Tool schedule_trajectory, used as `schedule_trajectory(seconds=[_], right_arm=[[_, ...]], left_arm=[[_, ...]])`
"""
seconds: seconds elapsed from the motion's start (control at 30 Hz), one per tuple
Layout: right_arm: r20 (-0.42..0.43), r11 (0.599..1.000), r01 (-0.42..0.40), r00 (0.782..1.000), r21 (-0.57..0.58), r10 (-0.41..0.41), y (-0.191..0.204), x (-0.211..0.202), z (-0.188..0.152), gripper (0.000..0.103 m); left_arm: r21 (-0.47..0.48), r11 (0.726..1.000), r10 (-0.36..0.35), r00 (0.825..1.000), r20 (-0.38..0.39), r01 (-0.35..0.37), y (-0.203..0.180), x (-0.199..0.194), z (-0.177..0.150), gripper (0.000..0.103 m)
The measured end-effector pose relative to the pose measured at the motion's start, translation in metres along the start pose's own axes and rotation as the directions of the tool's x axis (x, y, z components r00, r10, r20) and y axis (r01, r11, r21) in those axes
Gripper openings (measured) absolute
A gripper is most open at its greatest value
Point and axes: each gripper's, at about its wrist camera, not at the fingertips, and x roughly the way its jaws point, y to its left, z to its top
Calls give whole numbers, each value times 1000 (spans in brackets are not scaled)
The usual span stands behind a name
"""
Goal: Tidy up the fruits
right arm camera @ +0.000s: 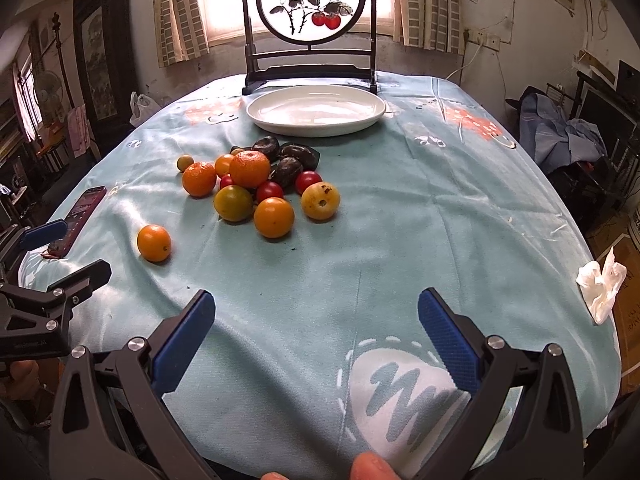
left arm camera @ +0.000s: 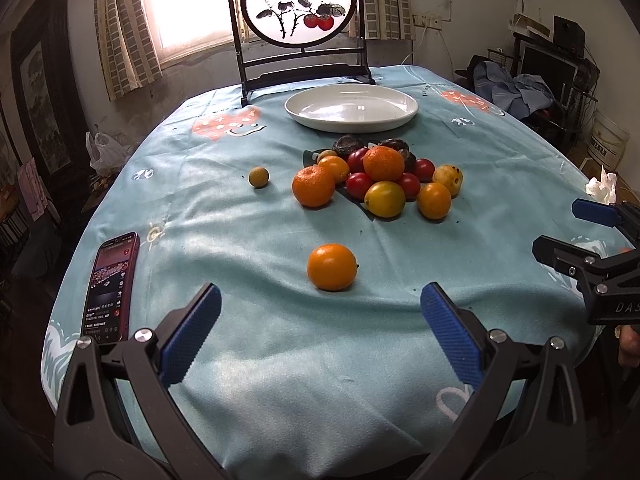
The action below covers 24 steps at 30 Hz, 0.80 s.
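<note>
A pile of fruit (left arm camera: 380,178) lies mid-table: oranges, red tomatoes, yellow fruits and dark ones; it also shows in the right wrist view (right arm camera: 256,184). A lone orange (left arm camera: 331,267) sits just ahead of my open, empty left gripper (left arm camera: 320,308); it also shows in the right wrist view (right arm camera: 154,243). A small greenish fruit (left arm camera: 259,177) lies left of the pile. An empty white plate (left arm camera: 351,107) stands behind the pile, also in the right wrist view (right arm camera: 316,111). My right gripper (right arm camera: 316,312) is open and empty over bare cloth, right of the fruit.
A phone (left arm camera: 111,288) lies at the table's left edge. A framed round painted screen (left arm camera: 300,4) stands behind the plate. A crumpled tissue (right arm camera: 600,284) lies at the right edge. The blue tablecloth (right arm camera: 400,220) is wrinkled. Room clutter surrounds the table.
</note>
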Motion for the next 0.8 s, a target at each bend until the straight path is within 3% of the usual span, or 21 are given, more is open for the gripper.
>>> schedule_trajectory(seconds=[0.27,0.53,0.8], right_arm=[[1,1000,24,1000,-13,-24,3,5,-3,102],[-18,999,-43,999,15,43,-1,23,-1,102],[-54,994,-105,993,-43,103,20,61,24,78]], left_arm=[[3,1000,-6,1000,-14,6,-1,9,0,101],[-27,1000,-16,999,-30,15,19,29,-3,101],[-58,996,-64,997,-35,62,42,49,-1,101]])
